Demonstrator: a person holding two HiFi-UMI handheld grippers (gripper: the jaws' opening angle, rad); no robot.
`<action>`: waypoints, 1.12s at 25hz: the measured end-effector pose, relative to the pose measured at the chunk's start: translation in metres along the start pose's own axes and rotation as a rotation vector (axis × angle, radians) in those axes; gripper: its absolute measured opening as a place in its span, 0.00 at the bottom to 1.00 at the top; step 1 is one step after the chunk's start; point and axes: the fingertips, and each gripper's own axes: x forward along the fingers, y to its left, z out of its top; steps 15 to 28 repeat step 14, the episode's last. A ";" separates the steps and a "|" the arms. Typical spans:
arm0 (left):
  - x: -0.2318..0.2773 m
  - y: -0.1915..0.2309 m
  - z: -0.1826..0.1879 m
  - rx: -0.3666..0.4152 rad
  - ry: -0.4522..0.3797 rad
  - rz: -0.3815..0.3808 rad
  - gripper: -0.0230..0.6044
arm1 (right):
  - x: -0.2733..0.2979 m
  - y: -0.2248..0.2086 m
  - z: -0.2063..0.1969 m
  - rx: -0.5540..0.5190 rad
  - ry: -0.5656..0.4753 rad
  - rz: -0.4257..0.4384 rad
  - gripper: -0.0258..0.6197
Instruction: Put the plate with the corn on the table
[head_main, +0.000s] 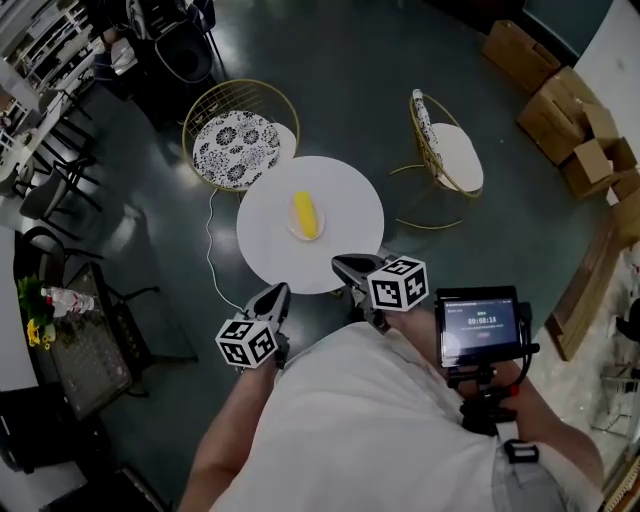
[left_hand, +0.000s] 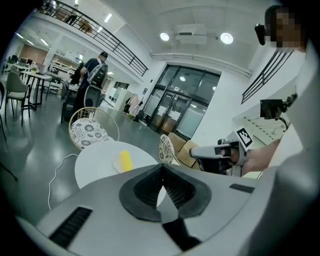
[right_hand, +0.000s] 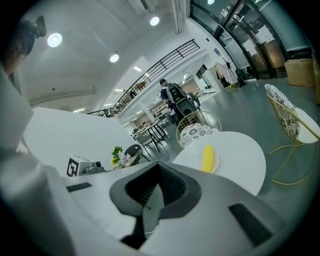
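The small white round plate (head_main: 291, 224) with the yellow cob of corn (head_main: 306, 214) is seen already set near the middle of the round white table (head_main: 268, 255), so the task is judged done or nearly so. The remaining risk is judged to be a knock: if a gripper is swung forward carelessly, the plate can be pushed or the cob rolled off its shallow rim. A white cable (head_main: 210, 250) lying on the floor beside the table could also be caught underfoot. The left gripper (head_main: 279, 290) and the right gripper (head_main: 341, 263) are held low and close to the body, near the table's edge and well apart from the plate. Both pairs of jaws are closed together, with nothing gripped between them.
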 end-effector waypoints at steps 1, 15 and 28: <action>-0.005 0.002 -0.002 0.002 -0.001 -0.003 0.05 | 0.002 0.005 -0.003 -0.004 -0.002 -0.001 0.05; -0.003 -0.007 -0.002 -0.010 0.016 -0.038 0.05 | -0.007 0.003 -0.010 0.025 0.011 -0.053 0.05; -0.003 -0.007 -0.002 -0.010 0.016 -0.038 0.05 | -0.007 0.003 -0.010 0.025 0.011 -0.053 0.05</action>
